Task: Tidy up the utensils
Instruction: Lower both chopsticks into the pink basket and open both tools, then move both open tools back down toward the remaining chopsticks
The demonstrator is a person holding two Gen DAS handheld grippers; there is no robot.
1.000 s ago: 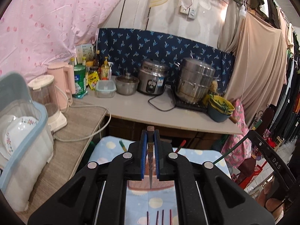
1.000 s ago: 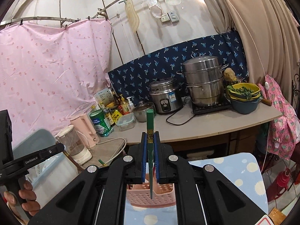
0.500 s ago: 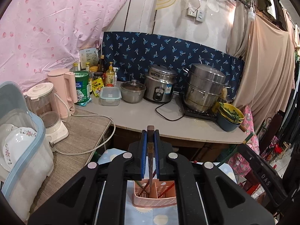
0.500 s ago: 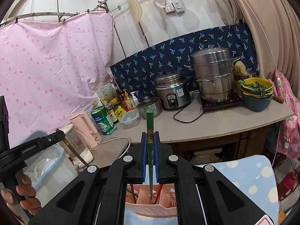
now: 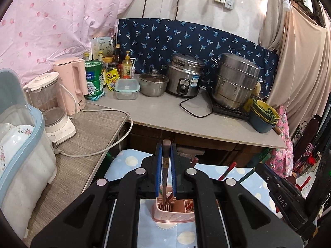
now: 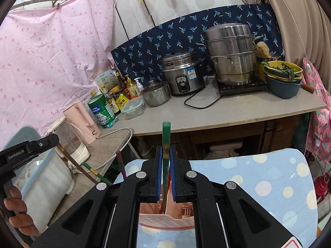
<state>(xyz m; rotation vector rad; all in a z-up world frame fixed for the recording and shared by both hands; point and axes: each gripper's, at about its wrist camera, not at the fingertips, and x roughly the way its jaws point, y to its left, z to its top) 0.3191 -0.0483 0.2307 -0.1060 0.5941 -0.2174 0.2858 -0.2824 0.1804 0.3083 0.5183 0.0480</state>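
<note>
Beyond both tongs a long grey tabletop (image 5: 186, 119) runs across, with a steamer pot (image 5: 235, 82), a rice cooker (image 5: 184, 76) and a small lidded pot (image 5: 153, 82) lined up on it against a dark blue patterned cloth (image 5: 196, 37). To the left of the left tongs a lower wood-grain tabletop (image 5: 86, 136) carries a pale blue dish bin (image 5: 22, 144), a blender (image 5: 49, 105) and a pink kettle (image 5: 72, 82). Directly under and ahead of the tongs lies a light blue cloth with pale dots (image 6: 258, 177), and on it stands a pink utensil basket (image 5: 173, 210), seen low between the arms of each tool, with several sticks already leaning in its compartments. The left tongs (image 5: 166, 165) are pressed together on a dark brown chopstick (image 5: 165, 177), held nearly upright, its lower end reaching down into the left part of the basket; whether it touches the bottom cannot be told. The right tongs (image 6: 165, 171) are likewise pinched on a green chopstick (image 6: 166, 140), upright, its top rising well above the blue pads and its lower end dipping inside the basket near a divider. In the right wrist view the left tool shows at the far left, held by a hand (image 6: 14, 208), and just left of the right tongs a red stick (image 6: 121, 165) and a green one stand tilted.
</note>
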